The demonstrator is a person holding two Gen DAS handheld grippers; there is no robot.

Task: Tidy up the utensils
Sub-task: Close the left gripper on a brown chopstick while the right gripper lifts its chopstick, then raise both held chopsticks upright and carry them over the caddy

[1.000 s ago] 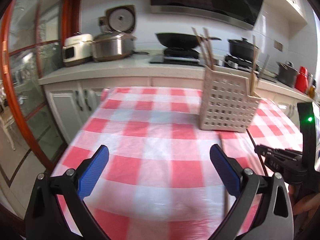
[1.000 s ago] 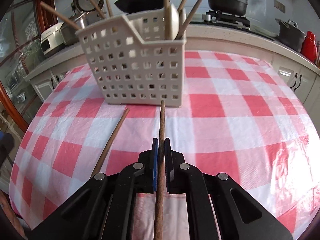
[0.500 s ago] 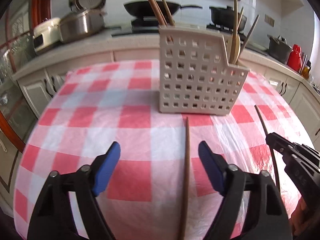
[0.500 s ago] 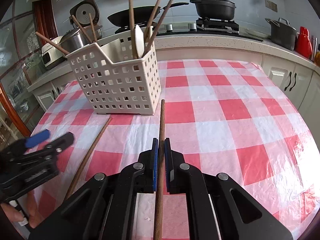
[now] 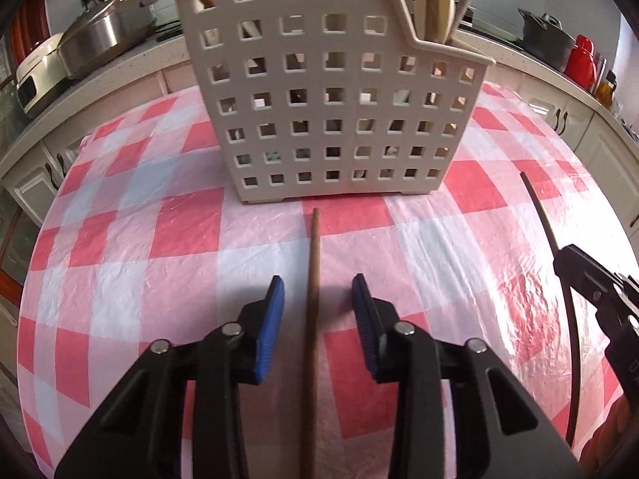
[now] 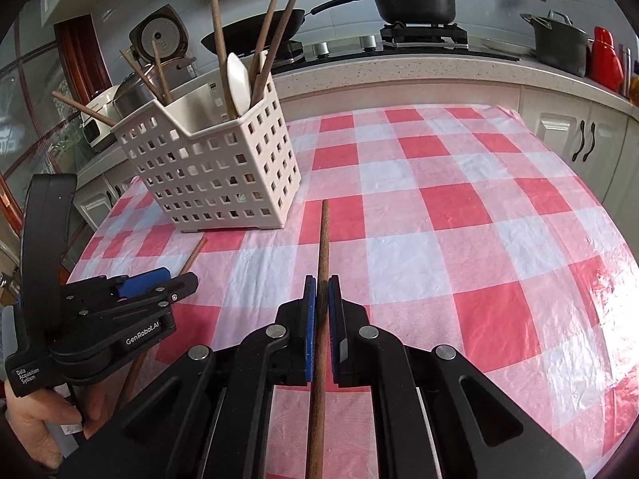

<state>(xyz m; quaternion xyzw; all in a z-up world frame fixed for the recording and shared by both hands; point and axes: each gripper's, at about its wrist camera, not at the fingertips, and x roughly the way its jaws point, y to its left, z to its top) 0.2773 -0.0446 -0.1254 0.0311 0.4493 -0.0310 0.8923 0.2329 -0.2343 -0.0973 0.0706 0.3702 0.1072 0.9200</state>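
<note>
A white perforated utensil basket (image 5: 331, 92) stands on the red-checked tablecloth (image 5: 120, 263) and holds several chopsticks and a pale spoon; it also shows in the right wrist view (image 6: 215, 167). A brown chopstick (image 5: 310, 311) lies on the cloth between the fingers of my left gripper (image 5: 318, 295), which is open around it with gaps on both sides. My right gripper (image 6: 322, 291) is shut on a second brown chopstick (image 6: 322, 247), held above the cloth and pointing past the basket's right side. The left gripper (image 6: 159, 283) also shows in the right wrist view.
Behind the table runs a kitchen counter (image 6: 439, 68) with a wok, black pots (image 6: 415, 0), a rice cooker (image 6: 159, 38) and a red kettle (image 6: 605, 60). White cabinets (image 6: 579, 135) stand close to the table's far edge.
My left gripper moved forward over the lying chopstick, towards the basket, and its fingers narrowed around it. My right gripper lifted and drew back with its chopstick.
</note>
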